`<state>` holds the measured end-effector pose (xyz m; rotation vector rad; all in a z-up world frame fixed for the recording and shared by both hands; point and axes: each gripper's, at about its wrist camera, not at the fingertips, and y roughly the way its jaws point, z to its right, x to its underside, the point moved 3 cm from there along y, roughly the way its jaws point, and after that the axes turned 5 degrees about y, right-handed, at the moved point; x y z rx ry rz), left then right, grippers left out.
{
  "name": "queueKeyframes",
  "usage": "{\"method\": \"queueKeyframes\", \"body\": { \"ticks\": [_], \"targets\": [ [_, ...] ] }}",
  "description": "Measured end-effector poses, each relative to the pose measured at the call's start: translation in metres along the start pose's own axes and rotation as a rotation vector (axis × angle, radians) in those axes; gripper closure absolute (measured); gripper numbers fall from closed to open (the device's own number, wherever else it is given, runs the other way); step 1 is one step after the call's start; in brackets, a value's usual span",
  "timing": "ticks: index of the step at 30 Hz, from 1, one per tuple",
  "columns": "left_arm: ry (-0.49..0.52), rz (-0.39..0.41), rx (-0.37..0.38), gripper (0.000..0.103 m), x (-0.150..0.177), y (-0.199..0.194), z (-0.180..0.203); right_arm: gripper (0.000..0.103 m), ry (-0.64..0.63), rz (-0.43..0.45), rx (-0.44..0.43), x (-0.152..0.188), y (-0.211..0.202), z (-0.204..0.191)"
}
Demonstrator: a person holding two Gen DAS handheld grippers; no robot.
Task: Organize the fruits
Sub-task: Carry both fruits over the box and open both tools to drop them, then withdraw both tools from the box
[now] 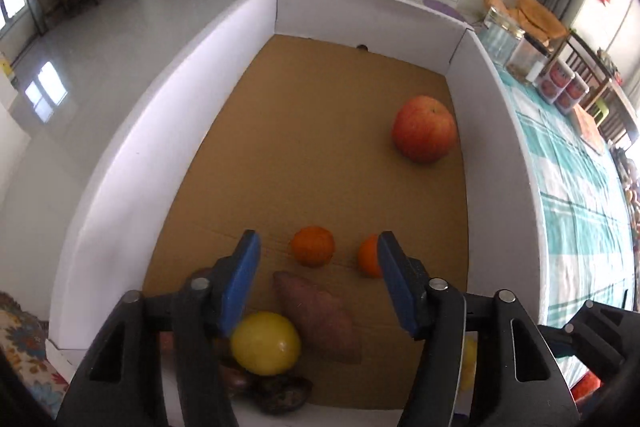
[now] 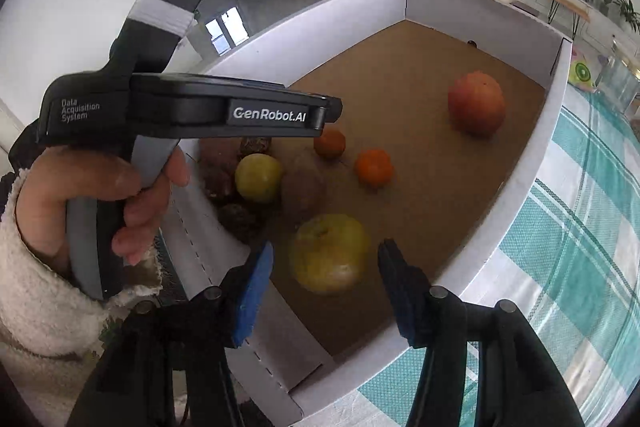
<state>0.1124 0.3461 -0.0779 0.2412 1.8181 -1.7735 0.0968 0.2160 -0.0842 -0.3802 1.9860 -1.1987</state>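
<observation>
We hold the left gripper (image 1: 318, 279) wide apart and empty above the box (image 1: 120, 163), over an orange (image 1: 312, 245). Our right gripper (image 2: 325, 283) gapes around a blurred yellow fruit (image 2: 329, 253), not touching it.

Assorted fruits (image 1: 424, 134) scattered in box (image 1: 120, 163)

Left gripper (image 1: 318, 279) over a box of fruit

Its jaws gape wide above the box (image 1: 168, 131). An orange (image 1: 312, 245) and sweet potato (image 1: 316, 311) lie between the fingers; a lemon (image 1: 265, 343) sits near, an apple (image 1: 425, 134) well apart.
</observation>
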Motion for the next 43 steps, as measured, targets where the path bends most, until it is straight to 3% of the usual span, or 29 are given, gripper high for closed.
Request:
{"method": "queueKeyframes", "body": {
  "ticks": [4,6,9,11,14,20,28,43],
  "targets": [
    [0.039,0.132,-0.058,0.021,0.001,-0.043,0.006,0.022,0.065,0.098,0.009,-0.009,-0.045,0.017],
    [0.057,0.226,-0.11,0.016,0.005,-0.07,0.012,0.005,0.094,0.161,0.061,-0.008,-0.069,0.024],
    [0.03,0.344,-0.218,0.008,0.02,-0.1,0.021,0.0,0.154,0.219,0.145,-0.001,-0.086,0.029],
    [-0.017,0.309,-0.222,0.008,0.028,-0.103,0.023,0.0,0.185,0.227,0.179,0.007,-0.086,0.03],
    [-0.062,0.245,-0.142,0.008,0.038,-0.1,0.023,0.0,0.207,0.205,0.198,0.013,-0.079,0.027],
    [-0.099,0.162,-0.216,0.008,0.047,-0.093,0.011,0.0,0.188,0.189,0.246,0.008,-0.072,0.016],
    [-0.069,0.174,-0.285,0.008,0.051,-0.096,0.007,0.0,0.18,0.183,0.288,0.007,-0.066,0.008],
    [-0.08,0.191,-0.255,0.008,0.056,-0.103,0.005,0.0,0.173,0.177,0.293,0.006,-0.065,-0.001]
  ]
}}
